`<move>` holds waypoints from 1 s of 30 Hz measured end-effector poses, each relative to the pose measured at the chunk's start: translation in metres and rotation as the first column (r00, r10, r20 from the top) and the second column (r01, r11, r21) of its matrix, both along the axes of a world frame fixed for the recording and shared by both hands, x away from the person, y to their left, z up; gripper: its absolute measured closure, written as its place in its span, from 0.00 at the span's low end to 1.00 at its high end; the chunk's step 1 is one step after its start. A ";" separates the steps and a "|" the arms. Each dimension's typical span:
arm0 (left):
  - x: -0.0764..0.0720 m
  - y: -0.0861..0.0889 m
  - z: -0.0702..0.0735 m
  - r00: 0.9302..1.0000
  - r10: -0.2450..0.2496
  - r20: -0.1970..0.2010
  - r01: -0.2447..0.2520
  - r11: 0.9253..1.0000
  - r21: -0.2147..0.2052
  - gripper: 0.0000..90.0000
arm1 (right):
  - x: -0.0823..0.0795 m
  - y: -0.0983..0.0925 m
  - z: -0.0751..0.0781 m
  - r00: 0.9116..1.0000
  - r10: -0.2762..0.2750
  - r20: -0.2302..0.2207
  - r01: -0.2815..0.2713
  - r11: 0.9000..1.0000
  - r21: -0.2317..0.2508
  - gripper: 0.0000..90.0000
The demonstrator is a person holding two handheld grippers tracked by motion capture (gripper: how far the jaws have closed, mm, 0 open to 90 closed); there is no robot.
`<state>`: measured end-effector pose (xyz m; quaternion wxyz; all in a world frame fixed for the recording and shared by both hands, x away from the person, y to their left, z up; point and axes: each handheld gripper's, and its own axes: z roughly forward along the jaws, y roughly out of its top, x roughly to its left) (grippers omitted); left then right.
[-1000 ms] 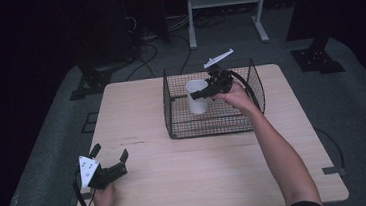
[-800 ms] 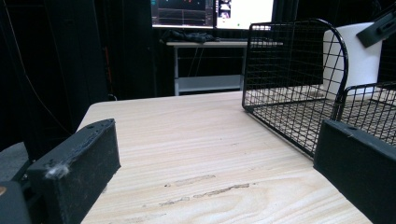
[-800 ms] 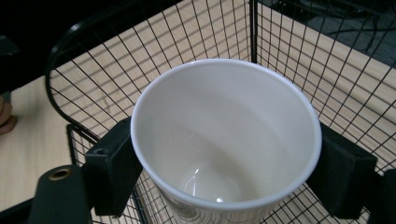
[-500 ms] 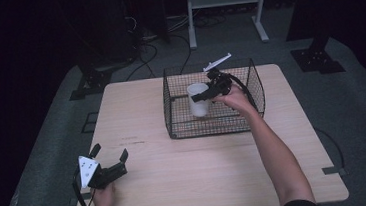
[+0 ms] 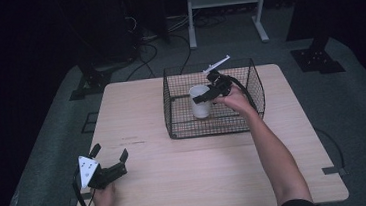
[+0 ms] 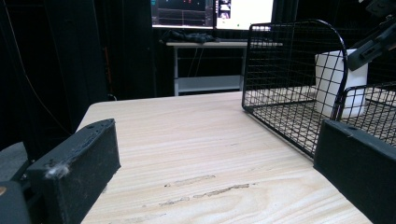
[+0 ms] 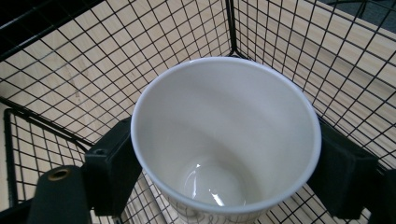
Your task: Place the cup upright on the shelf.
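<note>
A white cup (image 5: 200, 103) stands upright inside the black wire basket (image 5: 171, 109) on the table's far half. My right gripper (image 5: 208, 93) reaches in from the right, its jaws pressed against opposite sides of the cup (image 7: 224, 135) just below the rim. The cup is empty. Through the mesh, the cup (image 6: 338, 88) is low at the basket floor; I cannot tell if it touches it. My left gripper (image 5: 110, 161) rests near the table's front left corner, open, with nothing between its wide-apart jaws.
The wooden table (image 5: 177, 178) has bare room in front of the basket. The basket (image 6: 289, 70) has tall mesh walls around the cup. A white metal stand (image 5: 225, 9) and cables lie on the floor beyond the table.
My right gripper and the cup have sunk a little lower into the basket. The left gripper has not moved.
</note>
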<state>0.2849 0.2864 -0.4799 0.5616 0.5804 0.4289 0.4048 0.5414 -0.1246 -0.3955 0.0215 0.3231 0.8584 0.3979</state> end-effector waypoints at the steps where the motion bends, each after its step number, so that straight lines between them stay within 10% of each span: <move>1: 0.000 0.000 0.000 1.000 0.000 0.001 0.000 1.000 -0.001 0.00 | 0.000 0.001 -0.001 1.000 -0.001 0.001 0.001 1.000 -0.009 0.21; 30: 0.000 0.000 0.000 1.000 -0.001 0.001 0.001 1.000 0.000 0.00 | -0.007 0.009 0.001 0.999 0.035 0.000 -0.035 0.998 -0.060 0.19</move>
